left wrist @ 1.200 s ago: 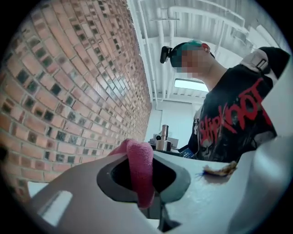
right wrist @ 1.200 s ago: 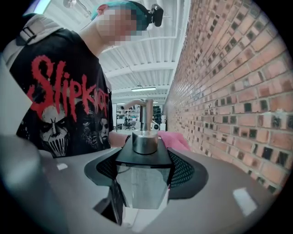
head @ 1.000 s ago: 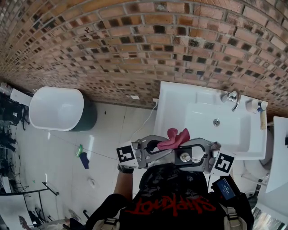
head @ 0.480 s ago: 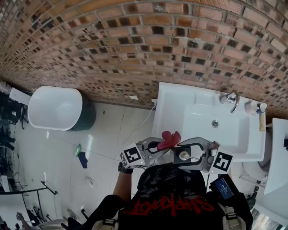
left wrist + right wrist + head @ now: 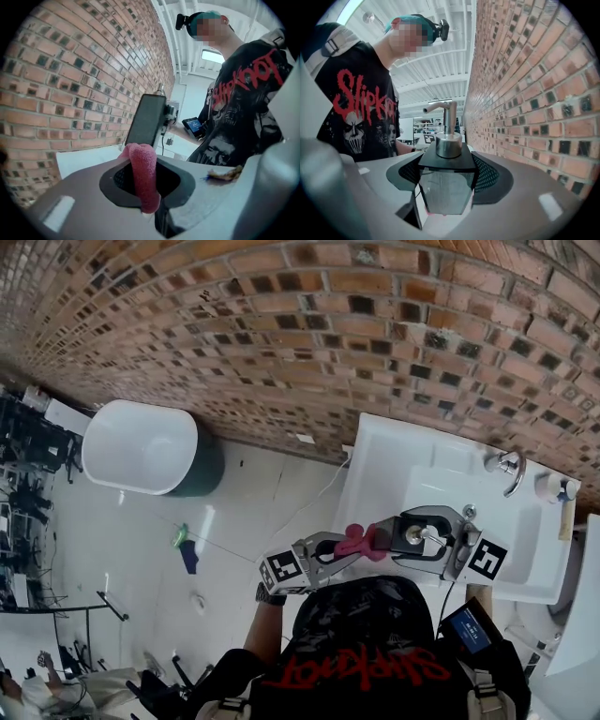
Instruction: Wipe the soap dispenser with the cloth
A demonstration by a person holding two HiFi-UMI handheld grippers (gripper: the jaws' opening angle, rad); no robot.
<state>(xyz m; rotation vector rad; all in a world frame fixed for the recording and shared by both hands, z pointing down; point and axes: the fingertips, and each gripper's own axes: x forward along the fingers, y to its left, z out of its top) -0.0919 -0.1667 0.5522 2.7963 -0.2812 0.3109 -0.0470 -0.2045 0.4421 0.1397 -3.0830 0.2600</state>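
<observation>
Clamps a square clear-glass soap dispenser (image 5: 445, 187) with black collar and steel pump in the wide-set right hand-held gripper (image 5: 405, 532) above the white sink (image 5: 431, 465), pinching a pink-red cloth (image 5: 144, 173) tight in the left hand-held gripper (image 5: 349, 549) just beside it.

Sink (image 5: 370, 474) w/ tap (image 5: 511, 468) (chrome).

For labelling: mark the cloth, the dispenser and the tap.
cloth (image 5: 144, 176): left gripper view, middle of the fold.
dispenser (image 5: 447, 161): right gripper view, black shoulder.
tap (image 5: 502, 463): head view, its base.
</observation>
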